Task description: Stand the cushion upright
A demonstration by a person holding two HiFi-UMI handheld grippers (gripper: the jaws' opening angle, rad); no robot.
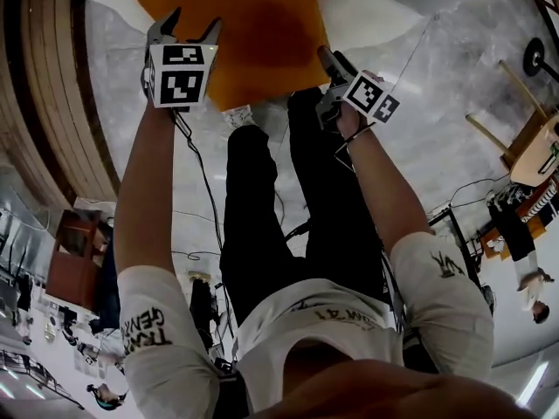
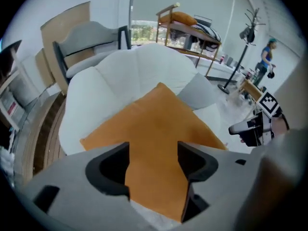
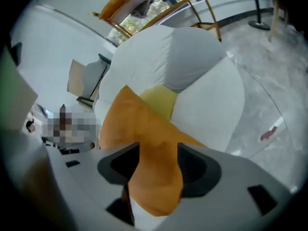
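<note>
Head view – both bare forearms stretched fwd and down from white short sleeves, L arm nearly straight, R arm angled inward, marker cubes facing camera. Left gripper [image 1: 194, 23] poised over near edge of orange cushion [image 1: 240, 24], which lies flat on seat of white sofa [image 1: 371, 11]. Right gripper [image 1: 327, 58] at cushion's near R corner, tilted over to one side. Black-trousered legs between the arms, marble-look floor [image 1: 437, 85] below.

Left gripper view – jaws spread wide, pointing steeply down at the cushion; orange fabric fills the gap betw. them, no pinch seen. Cushion's far corner aimed at sofa's back.

Right gripper view – jaws likewise well apart, cushion's near corner sitting in the gap, fabric slightly rumpled there; can't tell if pads touch it. Yellow cushion [image 3: 161, 100] and grey cushion [image 3: 192, 61] propped behind, against sofa's back.
</note>
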